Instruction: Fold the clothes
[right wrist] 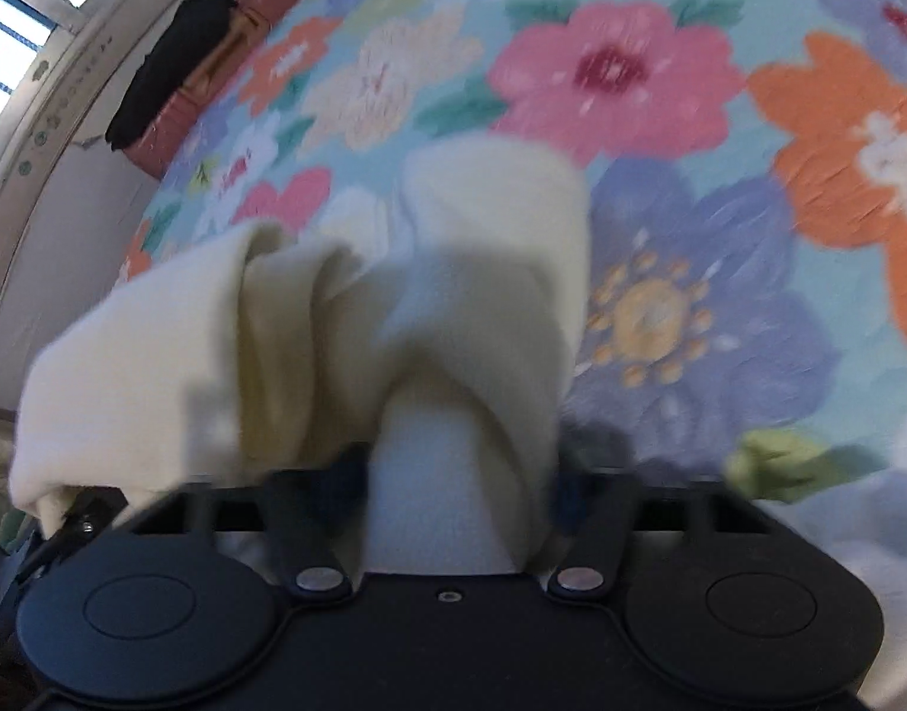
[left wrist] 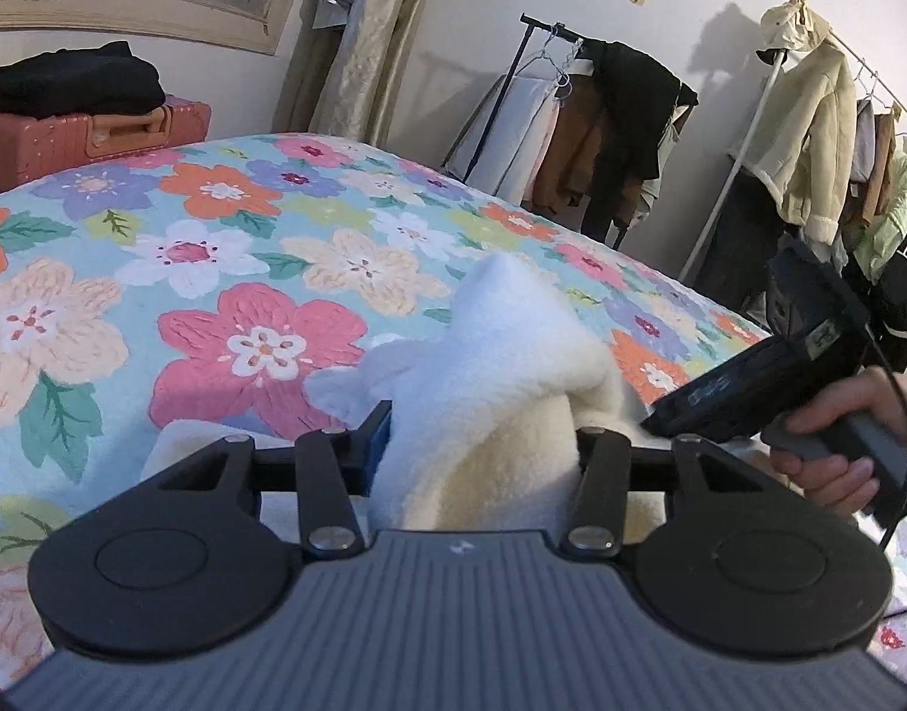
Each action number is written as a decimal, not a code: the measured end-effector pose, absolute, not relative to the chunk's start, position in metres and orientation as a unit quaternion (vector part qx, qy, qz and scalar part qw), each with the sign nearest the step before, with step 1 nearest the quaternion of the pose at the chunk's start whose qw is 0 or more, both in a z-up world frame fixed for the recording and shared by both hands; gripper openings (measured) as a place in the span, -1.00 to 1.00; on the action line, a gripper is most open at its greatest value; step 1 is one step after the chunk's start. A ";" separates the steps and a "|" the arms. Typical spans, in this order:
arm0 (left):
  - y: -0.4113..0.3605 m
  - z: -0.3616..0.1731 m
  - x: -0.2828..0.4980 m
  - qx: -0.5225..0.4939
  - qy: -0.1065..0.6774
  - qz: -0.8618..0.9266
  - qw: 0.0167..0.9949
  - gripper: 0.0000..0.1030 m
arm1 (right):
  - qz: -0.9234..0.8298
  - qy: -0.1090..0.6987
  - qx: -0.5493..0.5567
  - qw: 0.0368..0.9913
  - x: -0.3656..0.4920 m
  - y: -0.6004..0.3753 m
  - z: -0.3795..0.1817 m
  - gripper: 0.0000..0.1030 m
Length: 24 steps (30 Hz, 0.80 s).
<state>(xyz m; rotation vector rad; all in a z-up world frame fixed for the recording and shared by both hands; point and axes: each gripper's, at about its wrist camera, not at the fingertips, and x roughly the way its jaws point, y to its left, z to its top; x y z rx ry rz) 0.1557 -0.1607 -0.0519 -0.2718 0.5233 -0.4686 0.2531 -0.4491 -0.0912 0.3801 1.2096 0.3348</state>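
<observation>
Left tongs (left wrist: pixel 483 444): jaws part closed on a bunched fold of the cream fleece garment (left wrist: pixel 500 367); cloth fills the whole gap between the fingers, blue pad (left wrist: pixel 381 444) on the left finger pressed against it; the fold stands up in a peak just beyond the tips, the rest spills down toward me and onto the floral quilted bedspread (left wrist: pixel 216 272); these tongs point a little below level, out across the bed.

Right tongs (right wrist: pixel 462 474): also clamped on the same cream fleece (right wrist: pixel 453 272), jaws about a third open with a thick wad between them; cloth drapes forward over the tips and off to the left in a loose roll; this view is motion-blurred, so I cannot tell the pad contact exactly; pointed steeply down at the bedspread (right wrist: pixel 720 308).

From the left camera, my right hand (left wrist: pixel 838 438) is at the right edge, fingers wrapped round the grey handle, black body of the right tongs (left wrist: pixel 749 379) angled down and left into the fleece just beside my left tongs.

Garment sits at the near side of the bed, held off the cover by both grips.

Far left: pink hard-shell suitcase (left wrist: pixel 86 136) with a black folded garment (left wrist: pixel 68 83) on top; far right: clothes rails (left wrist: pixel 601 118) hung with coats.
</observation>
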 end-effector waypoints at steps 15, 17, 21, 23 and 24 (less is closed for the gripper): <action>-0.094 -0.018 0.120 -0.208 0.096 -0.109 0.967 -0.50 | 0.164 0.287 -0.041 0.943 0.261 -0.372 0.091 -0.52; -0.093 -0.023 0.127 -0.214 0.112 -0.118 0.963 -0.50 | 0.141 0.254 -0.073 0.954 0.280 -0.362 0.106 -0.52; -0.102 -0.032 0.140 -0.199 0.148 -0.139 0.959 -0.50 | 0.086 0.221 -0.109 0.965 0.332 -0.356 0.101 -0.47; -0.110 -0.036 0.146 -0.192 0.170 -0.154 0.954 -0.33 | 0.076 0.257 -0.080 0.960 0.356 -0.365 0.087 -0.37; -0.113 -0.039 0.150 -0.187 0.185 -0.162 0.951 -0.24 | 0.064 0.274 -0.066 0.957 0.363 -0.369 0.080 -0.25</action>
